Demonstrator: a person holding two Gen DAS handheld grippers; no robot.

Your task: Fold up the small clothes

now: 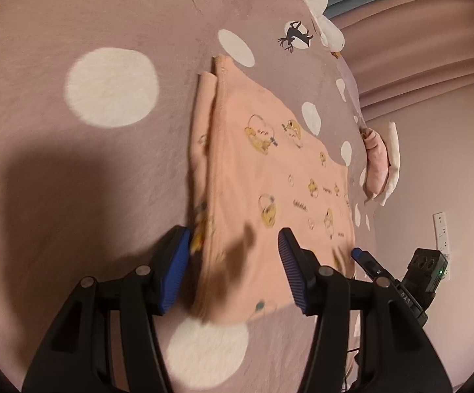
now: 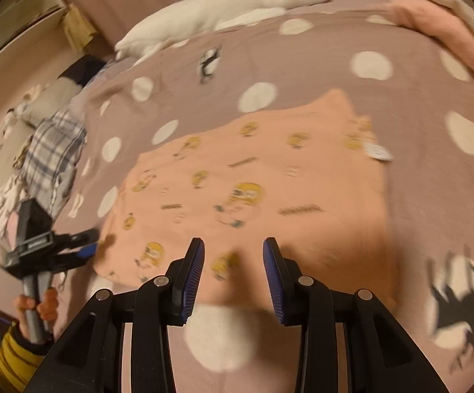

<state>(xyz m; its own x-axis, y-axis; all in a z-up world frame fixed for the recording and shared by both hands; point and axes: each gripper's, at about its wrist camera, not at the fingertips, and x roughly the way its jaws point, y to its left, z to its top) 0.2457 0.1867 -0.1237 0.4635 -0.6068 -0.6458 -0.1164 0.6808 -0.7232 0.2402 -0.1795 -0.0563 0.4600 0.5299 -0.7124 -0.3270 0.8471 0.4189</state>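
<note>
Left wrist view: the peach garment (image 1: 269, 177) lay on the dotted blanket (image 1: 73, 180), folded at least once, with a doubled edge running up its left side. It stretched away from the left claw (image 1: 233, 262), its near edge between and under the fingers. The jaws stood apart, pads clear of the cloth, gripping nothing. The tip of the right claw (image 1: 361, 257) showed just beyond the right finger, over the garment's near right corner. The claw pointed downward at the near hem. A pink bundle (image 1: 376, 160) lay well beyond, to the right, possibly an item already folded.

Right wrist view: the garment (image 2: 253, 180) spread ahead of the right claw (image 2: 233, 262), flat and roughly rectangular, its near edge under the fingertips. The jaws were parted with nothing pinched. The left claw (image 2: 83, 249) sat off to the left at the garment's corner, held by a hand (image 2: 37, 304) in a yellow sleeve (image 2: 14, 357). I judged the fold part done; another fold and tidying seemed left.
</note>
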